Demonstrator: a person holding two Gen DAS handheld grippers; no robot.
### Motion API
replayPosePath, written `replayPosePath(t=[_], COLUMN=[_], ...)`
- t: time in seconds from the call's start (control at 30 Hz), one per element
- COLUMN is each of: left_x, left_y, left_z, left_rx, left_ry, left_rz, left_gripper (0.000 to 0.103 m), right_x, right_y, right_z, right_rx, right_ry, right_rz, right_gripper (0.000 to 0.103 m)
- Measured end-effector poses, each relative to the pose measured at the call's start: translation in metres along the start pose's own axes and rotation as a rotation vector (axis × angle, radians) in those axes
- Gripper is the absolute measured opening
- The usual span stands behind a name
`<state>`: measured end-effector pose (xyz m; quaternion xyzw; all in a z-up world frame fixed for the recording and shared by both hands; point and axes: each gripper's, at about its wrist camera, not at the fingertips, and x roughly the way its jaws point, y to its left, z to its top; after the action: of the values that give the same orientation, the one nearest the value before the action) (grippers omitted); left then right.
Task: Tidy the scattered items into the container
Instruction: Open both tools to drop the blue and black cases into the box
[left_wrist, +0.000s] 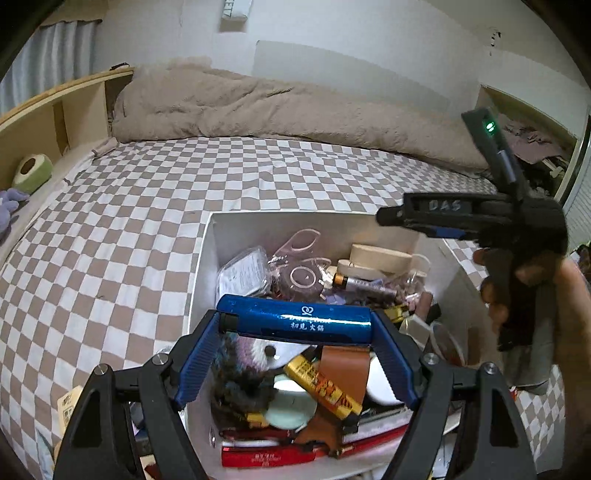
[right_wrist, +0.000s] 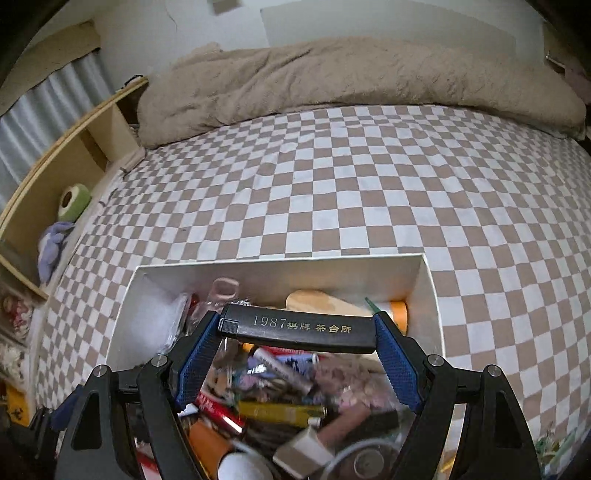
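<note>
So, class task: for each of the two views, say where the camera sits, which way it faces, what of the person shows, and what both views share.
Left wrist: sits behind the left hand-held gripper, facing forward and down over the white box toward the bed; it holds a blue lighter; the person's right hand shows with its gripper.
Right wrist: sits behind the right hand-held gripper, same heading, holding a black lighter; no hand visible.
Shared: the box, checkered sheet, beige blanket.
</note>
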<state>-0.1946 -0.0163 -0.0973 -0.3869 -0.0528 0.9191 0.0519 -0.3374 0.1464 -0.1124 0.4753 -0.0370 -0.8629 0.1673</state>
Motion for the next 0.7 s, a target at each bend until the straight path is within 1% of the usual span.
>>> replayPosePath(t=[0.07, 0.13, 0.17, 0.23, 0.33, 0.43, 0.7], left_x=[0.002, 0.005, 0.006, 0.009, 0.014, 0.019, 0.040], left_y=[-0.001, -0.002, -0.003, -0.006, -0.008, -0.011, -0.015], left_z=[0.006, 0.012, 0.015, 0.019, 0.023, 0.026, 0.030], left_rx=[0.000, 0.001, 0.001, -0.001, -0.007, -0.011, -0.018], left_ry=[0.002, 0.006, 0.008, 0.013, 0.024, 0.036, 0.088], left_rz=[-0.006, -0.013, -0.018, -0.027, -0.041, -0.049, -0.035], left_gripper=[0.080, 0.080, 0.080, 0.080, 0.080, 0.080, 0.080], right_x=[0.008, 0.010, 0.010, 0.009, 0.004, -0.008, -0.036], right_y=[0.000, 0.000, 0.000, -0.001, -0.005, -0.008, -0.007], right_z=[0.006, 0.009, 0.010, 0.012, 0.014, 0.008, -0.005], right_rx=[0.000, -0.006, -0.012, -0.011, -0.011, -0.001, -0.011], right_ry=[0.014, 0.008, 0.007, 0.001, 0.006, -0.009, -0.021], right_rz=[0.000, -0.014, -0.016, -0.011, 0.003, 0.041, 0.094], right_gripper=[0.082, 0.083, 0.088, 0.097, 0.097, 0.097, 0.097])
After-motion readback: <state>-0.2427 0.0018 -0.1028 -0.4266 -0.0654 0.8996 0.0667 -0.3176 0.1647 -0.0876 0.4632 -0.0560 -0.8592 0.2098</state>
